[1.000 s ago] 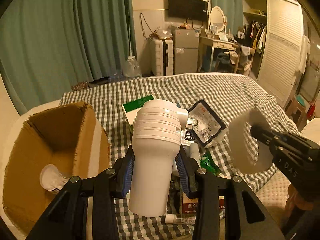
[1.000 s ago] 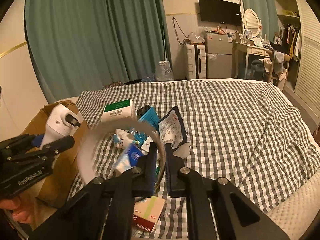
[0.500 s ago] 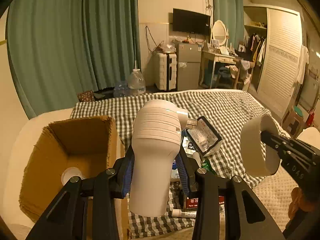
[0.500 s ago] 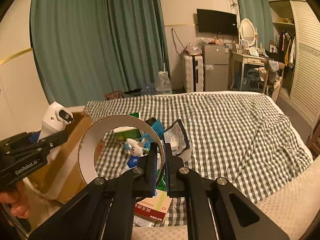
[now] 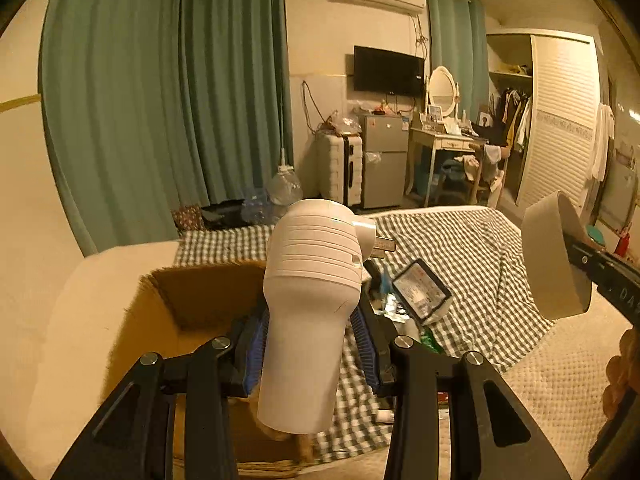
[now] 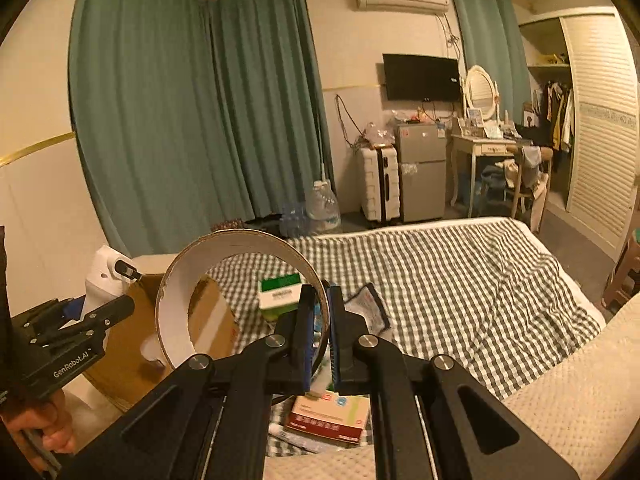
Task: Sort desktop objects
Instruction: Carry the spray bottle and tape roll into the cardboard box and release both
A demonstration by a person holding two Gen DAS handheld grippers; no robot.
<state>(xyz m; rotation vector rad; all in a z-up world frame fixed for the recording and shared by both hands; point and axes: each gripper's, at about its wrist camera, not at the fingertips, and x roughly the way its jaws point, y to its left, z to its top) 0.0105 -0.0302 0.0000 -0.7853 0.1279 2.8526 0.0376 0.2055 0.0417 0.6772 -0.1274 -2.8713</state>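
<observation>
While both hands carry a load above the bed (image 6: 460, 264), the step in hand looks like transfer: two items lifted clear of the pile and headed for the cardboard box (image 5: 200, 300) at the bed's left edge. The checked cover holds what is left to sort: a green-and-white carton (image 6: 280, 292), a dark pouch (image 5: 422, 290), a red-and-white packet (image 6: 332, 416) near the front edge, plus smaller bits too cluttered to name.

Left tongs (image 5: 310, 344): closed on the handle of a white hair dryer (image 5: 316, 276), blue pads pressed to either side, nozzle end pointing away, plug pins showing at its right. It hangs over the box's near right corner.

Right tongs (image 6: 319, 332): pinched nearly shut on the wall of a wide tape roll (image 6: 240, 296), one finger inside the ring, one outside. The roll is in the air, right of the box.

Inside the box, one small white round thing (image 6: 152, 348); identity unclear.

Judgement: next move calls for lowering the dryer into the box before releasing, then swinging the roll leftward to follow.
</observation>
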